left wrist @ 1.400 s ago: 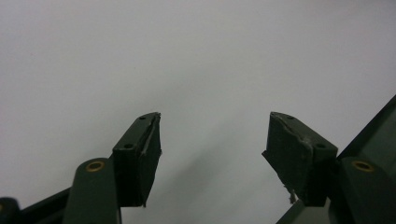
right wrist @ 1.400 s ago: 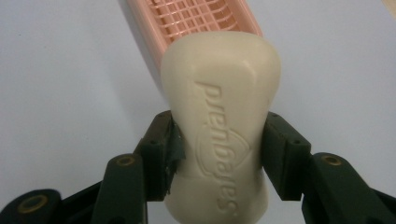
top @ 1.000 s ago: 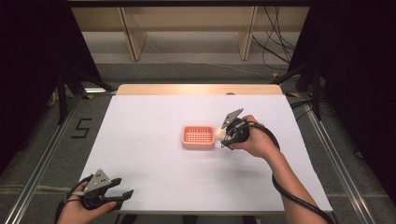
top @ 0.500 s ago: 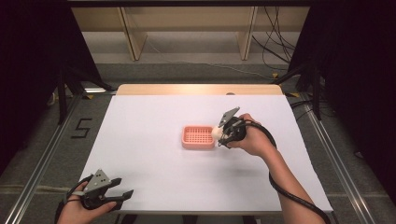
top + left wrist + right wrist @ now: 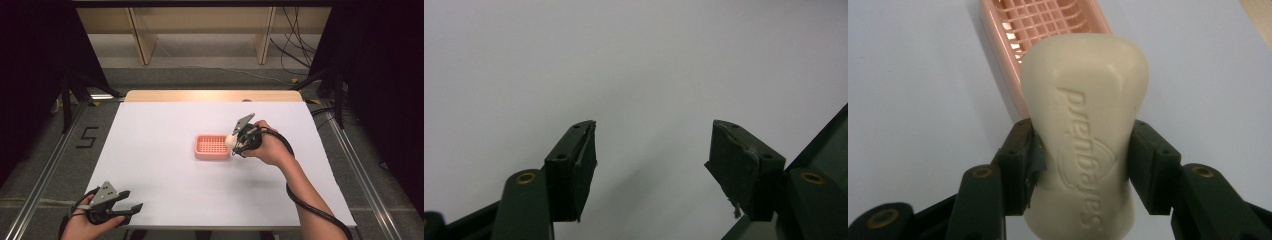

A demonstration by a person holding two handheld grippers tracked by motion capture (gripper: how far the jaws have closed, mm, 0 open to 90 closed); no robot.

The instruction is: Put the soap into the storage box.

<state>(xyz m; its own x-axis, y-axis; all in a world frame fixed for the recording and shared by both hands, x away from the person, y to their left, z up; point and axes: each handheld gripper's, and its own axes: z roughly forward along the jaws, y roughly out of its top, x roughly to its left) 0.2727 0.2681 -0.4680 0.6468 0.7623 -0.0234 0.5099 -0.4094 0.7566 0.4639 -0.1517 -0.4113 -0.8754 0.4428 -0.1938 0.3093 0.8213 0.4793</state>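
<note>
Soap [image 5: 1083,135] sits clamped between the fingers of my right gripper [image 5: 1083,165], a cream bar with raised lettering on its broad face, pinched at its narrower waist so that its rounded end stands past the fingertips. In the right gripper view the bar fills the centre of the frame, and the pink soap dish [image 5: 1040,30] lies behind it toward the upper left, its gridded floor showing above the top of the bar. Whether the bar touches the dish's rim I cannot tell from that angle; the bar covers the near edge.

In the high view my right gripper [image 5: 235,140] shows just right of the frame's centre, with the soap [image 5: 230,140] as a pale spot at its tip, right at the right-hand edge of the pink soap dish [image 5: 212,146]. The dish rests flat on the white counter [image 5: 165,125], close to the middle of it. My right hand [image 5: 267,147] wraps the gripper body, and its black cable loops down along the forearm toward the lower right.

My left gripper [image 5: 131,207] lies at the lower left of the high view, near the counter's front edge and well apart from the dish. Its fingers [image 5: 574,165] stand spread wide with nothing between them, and the left gripper view has plain white counter [image 5: 634,65] beyond them.
</note>
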